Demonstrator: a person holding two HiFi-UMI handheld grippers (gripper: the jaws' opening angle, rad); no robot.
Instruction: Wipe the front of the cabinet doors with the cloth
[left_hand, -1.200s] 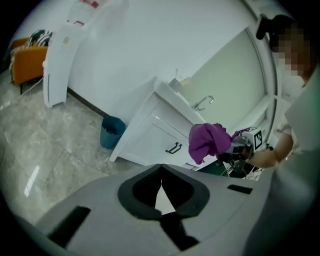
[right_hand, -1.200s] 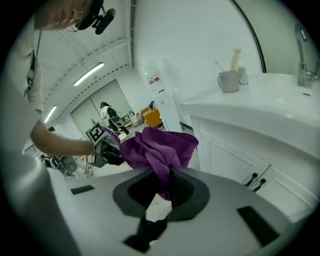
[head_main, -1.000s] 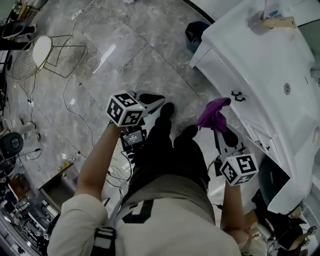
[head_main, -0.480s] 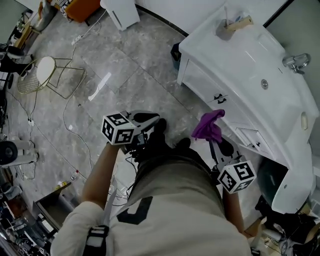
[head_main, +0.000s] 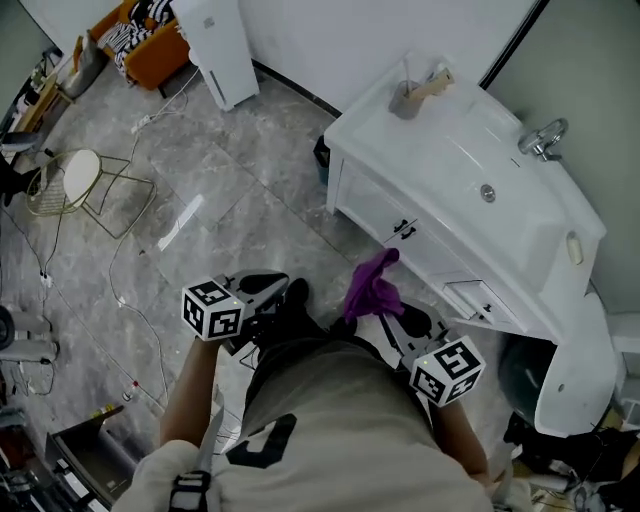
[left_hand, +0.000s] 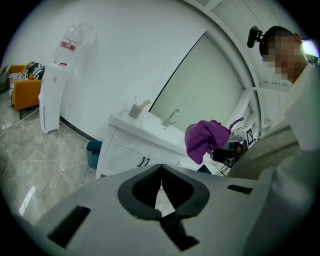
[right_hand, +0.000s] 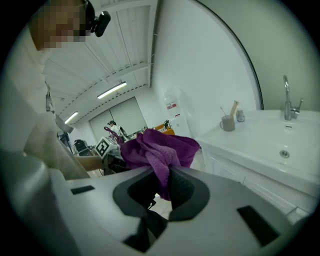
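Note:
The purple cloth (head_main: 372, 287) hangs bunched from my right gripper (head_main: 385, 312), which is shut on it a short way in front of the white cabinet doors (head_main: 385, 215); cloth and doors are apart. In the right gripper view the cloth (right_hand: 160, 150) rises from between the jaws of the right gripper (right_hand: 162, 182), with the cabinet (right_hand: 250, 182) to the right. My left gripper (head_main: 262, 288) is shut with nothing in it, held lower left of the cabinet. The left gripper (left_hand: 161, 187) faces the doors (left_hand: 131, 155) and the cloth (left_hand: 205, 137).
A white sink top (head_main: 470, 150) with a faucet (head_main: 543, 138) and a cup (head_main: 405, 98) caps the cabinet. A dark blue bin (head_main: 322, 155) stands at its left end. A water dispenser (head_main: 215, 45), an orange seat (head_main: 150, 40) and a wire stool (head_main: 75, 180) stand on the marble floor.
The head view has swung so that the whole cabinet and more of the room show. Both grippers now sit lower in the frame. The cloth has stayed in the right gripper.

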